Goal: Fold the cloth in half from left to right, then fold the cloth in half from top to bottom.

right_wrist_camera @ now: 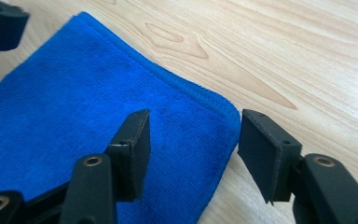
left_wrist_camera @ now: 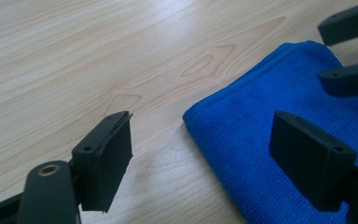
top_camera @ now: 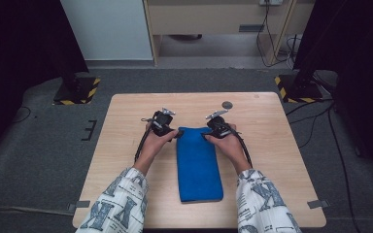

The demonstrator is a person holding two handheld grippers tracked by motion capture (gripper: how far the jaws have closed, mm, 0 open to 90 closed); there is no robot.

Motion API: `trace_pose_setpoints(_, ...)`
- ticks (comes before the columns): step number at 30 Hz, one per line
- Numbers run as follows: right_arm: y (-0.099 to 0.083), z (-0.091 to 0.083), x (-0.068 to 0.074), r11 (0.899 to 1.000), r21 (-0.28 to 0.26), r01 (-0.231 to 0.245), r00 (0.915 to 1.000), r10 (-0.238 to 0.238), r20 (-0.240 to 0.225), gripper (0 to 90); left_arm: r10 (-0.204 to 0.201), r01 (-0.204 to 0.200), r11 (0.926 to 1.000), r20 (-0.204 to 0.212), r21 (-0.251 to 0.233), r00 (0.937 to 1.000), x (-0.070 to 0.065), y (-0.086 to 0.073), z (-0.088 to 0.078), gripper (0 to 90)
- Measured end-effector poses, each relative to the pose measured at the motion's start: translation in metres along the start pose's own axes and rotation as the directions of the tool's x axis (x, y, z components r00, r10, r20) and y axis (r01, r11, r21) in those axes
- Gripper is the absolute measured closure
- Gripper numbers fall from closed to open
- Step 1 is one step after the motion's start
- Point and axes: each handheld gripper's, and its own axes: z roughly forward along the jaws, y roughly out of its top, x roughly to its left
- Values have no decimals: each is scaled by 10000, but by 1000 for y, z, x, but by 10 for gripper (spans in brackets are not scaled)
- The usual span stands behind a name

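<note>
Now the folded blue towel's (top_camera: 198, 164) far corners are straddled by the left gripper (left_wrist_camera: 200, 154) and right gripper (right_wrist_camera: 193, 149). Both are held open, nothing clamped. Bare table (top_camera: 126, 121) is left all around.

Overhead looks down; both close views share towel (left_wrist_camera: 279, 126).

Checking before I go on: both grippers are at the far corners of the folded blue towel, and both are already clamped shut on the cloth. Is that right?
Not quite. The left gripper and right gripper are at the far corners of the folded blue towel, but neither is clamped. Both gripper views show the jaws standing apart, each straddling a corner, with the pads not pressing on the cloth.
</note>
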Motion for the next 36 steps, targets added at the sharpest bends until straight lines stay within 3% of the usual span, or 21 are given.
trace_pose_setpoints(4, 5, 6, -2, 10000, 38, -82, 9999, 82, 70, 418, 80, -79, 9998, -14, 156, 10000, 0, -2, 8, 224)
trace_pose_setpoints(7, 7, 9, -2, 9999, 132, -91, 9999, 90, 74, 425, 228, -229, 9990, 40, 375, 9997, 0, -4, 10, 318)
trace_pose_setpoints(11, 9, 12, -1, 9998, 173, -29, 10000, 28, 93, 456, 104, -106, 9990, 66, 428, 9999, 2, -5, 13, 311)
trace_pose_setpoints(16, 9, 14, 0, 9995, 308, -54, 9994, 43, 348, 485, 246, -239, 9985, -129, 482, 9996, 1, -6, 17, 315)
trace_pose_setpoints(18, 8, 14, -1, 9996, 270, -119, 9995, 111, 286, 485, 178, -178, 9988, -7, 461, 9998, 1, -6, 18, 344)
trace_pose_setpoints(25, 6, 16, -7, 9993, 240, -275, 9978, 260, 611, 471, 475, -468, 9976, -130, 512, 9988, -3, -7, 23, 392)
trace_pose_setpoints(33, 2, 20, -14, 9971, 148, -741, 9969, 737, 276, 490, 379, -375, 9974, -48, 621, 9993, -1, -10, 29, 448)
trace_pose_setpoints(36, 1, 18, -14, 9976, 105, -685, 9976, 686, -27, 589, 411, -415, 9973, 79, 598, 9991, -1, -10, 29, 479)
